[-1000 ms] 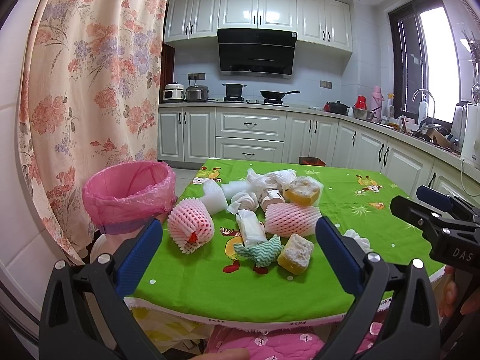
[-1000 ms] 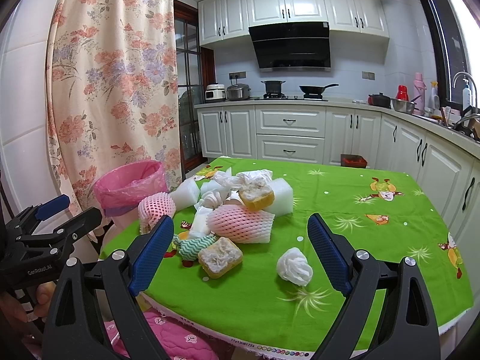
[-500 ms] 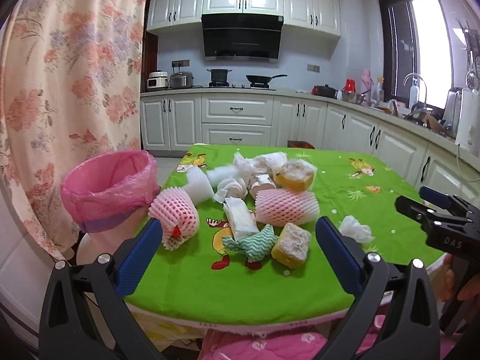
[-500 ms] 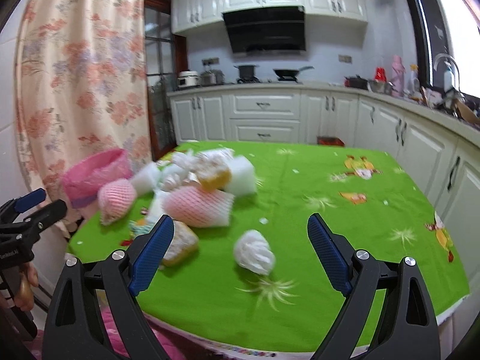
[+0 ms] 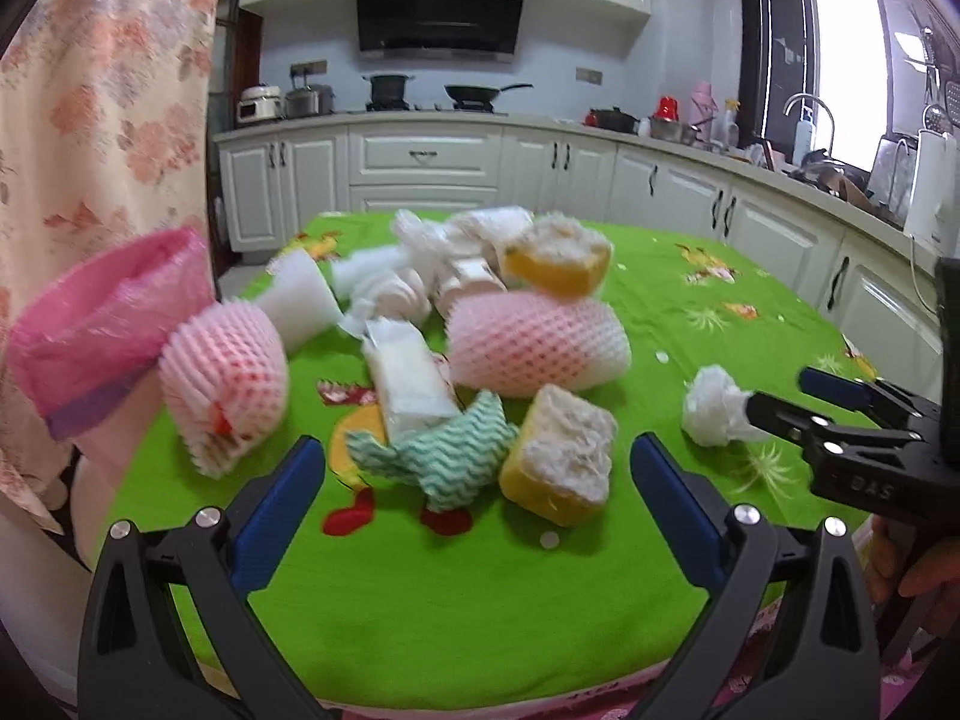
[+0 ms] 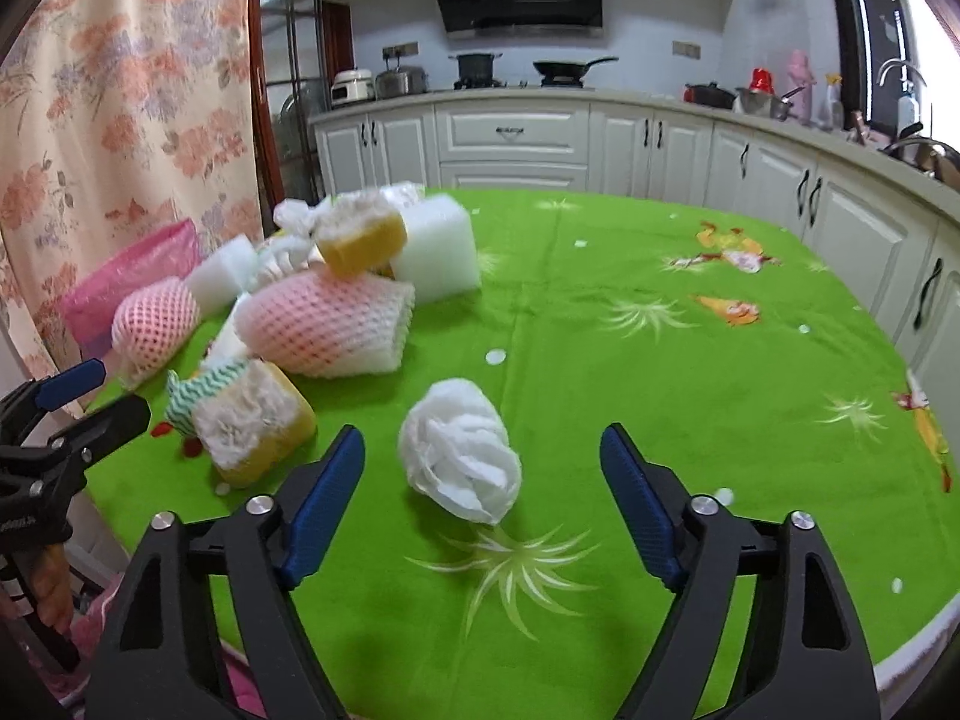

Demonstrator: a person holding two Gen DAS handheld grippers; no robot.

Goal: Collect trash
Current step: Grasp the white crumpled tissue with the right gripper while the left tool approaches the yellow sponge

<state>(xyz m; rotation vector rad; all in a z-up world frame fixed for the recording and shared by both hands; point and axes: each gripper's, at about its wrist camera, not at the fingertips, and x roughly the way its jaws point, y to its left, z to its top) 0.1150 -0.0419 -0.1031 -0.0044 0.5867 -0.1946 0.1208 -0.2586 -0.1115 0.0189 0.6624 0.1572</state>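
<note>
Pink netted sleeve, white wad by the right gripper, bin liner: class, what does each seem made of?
Pink netted sleeve: likely soft foam mesh, matte; open diamond lattice. White wad: probably tissue paper, matte; crumpled folds. Bin liner: thin pink plastic film, slightly glossy, wrinkled.

Green cartoon-print tablecloth [image 6: 660, 360] over table. Floral curtain [image 5: 90, 120] at left. White cabinets [image 6: 510, 138] behind; black range hood [image 5: 441, 9] above pot [image 5: 389, 86], frying pan [image 5: 480, 93]. Window [image 5: 840, 48] at right.

You see a white tissue wad [image 6: 459, 450] on the bright green tablecloth [image 6: 660, 360]. Your fingers' pads [image 6: 324, 504] are blue; the bin liner [image 5: 102, 324] is pink.
</note>
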